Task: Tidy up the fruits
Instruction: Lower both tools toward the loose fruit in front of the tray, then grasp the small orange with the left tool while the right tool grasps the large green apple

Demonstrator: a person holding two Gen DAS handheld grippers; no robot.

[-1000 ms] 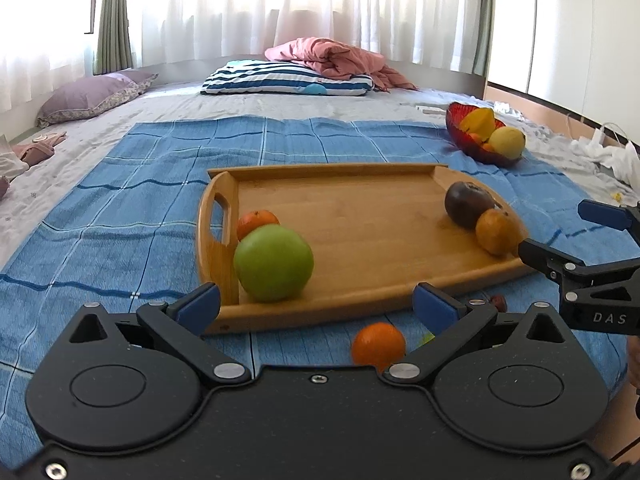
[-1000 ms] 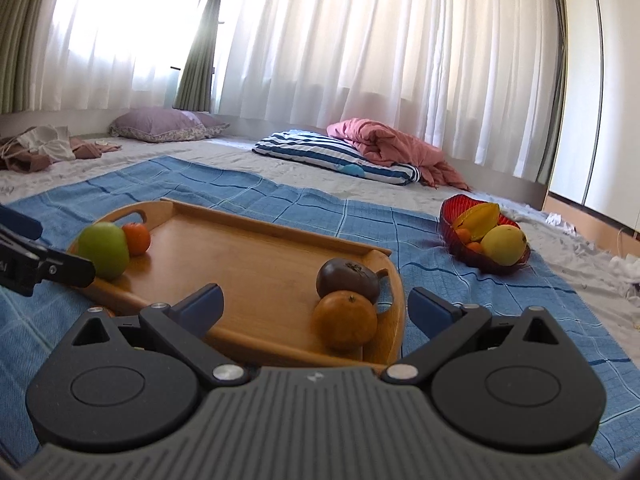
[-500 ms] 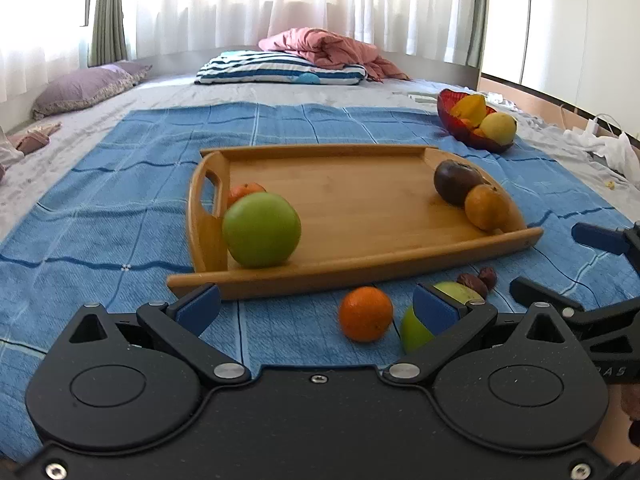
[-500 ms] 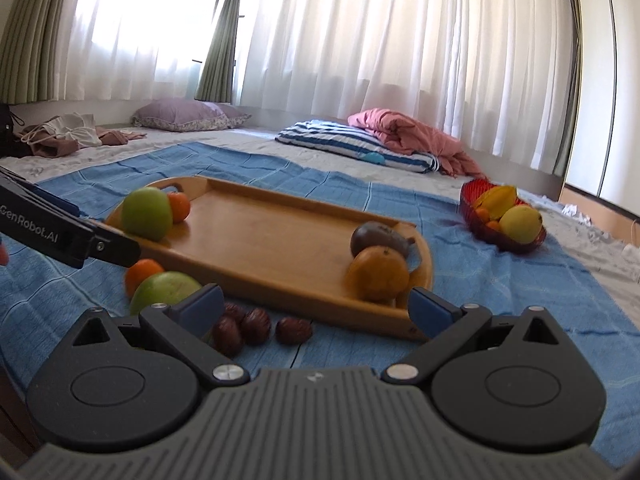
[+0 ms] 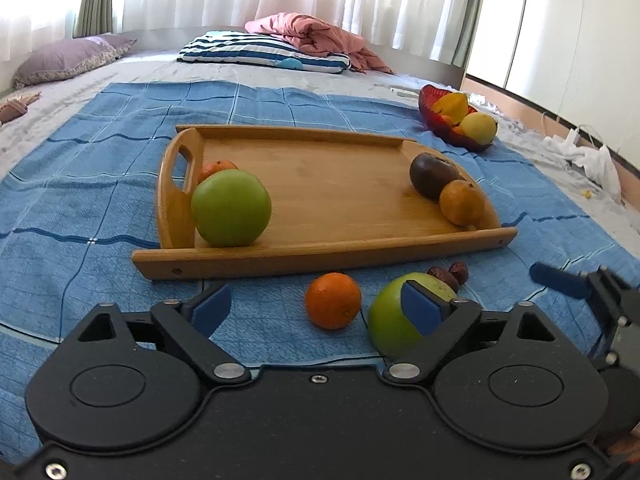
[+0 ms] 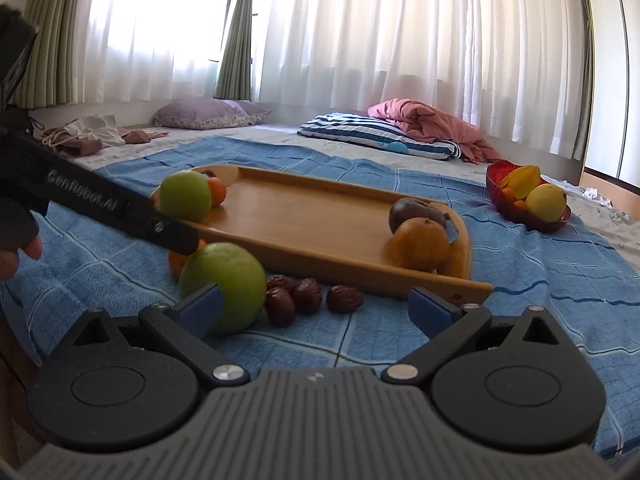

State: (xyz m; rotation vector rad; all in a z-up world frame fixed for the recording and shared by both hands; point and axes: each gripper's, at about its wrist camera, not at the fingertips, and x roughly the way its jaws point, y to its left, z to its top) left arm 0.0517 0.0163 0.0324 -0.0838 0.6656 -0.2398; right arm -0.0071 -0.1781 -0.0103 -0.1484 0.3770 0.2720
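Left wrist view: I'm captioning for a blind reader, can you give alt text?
The open left gripper, jaws just closing, frames an orange lying on a blue blanket beside a green apple. Behind sits a wooden tray holding four fruits.

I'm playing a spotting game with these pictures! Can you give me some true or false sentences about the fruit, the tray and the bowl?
1. Four fruits sit on the wooden tray. True.
2. The dried dates lie on the tray. False: they lie on the blue blanket, in front of it.
3. The red bowl is empty. False: it holds fruit.
4. An orange lies on the blanket beside a green apple. True.
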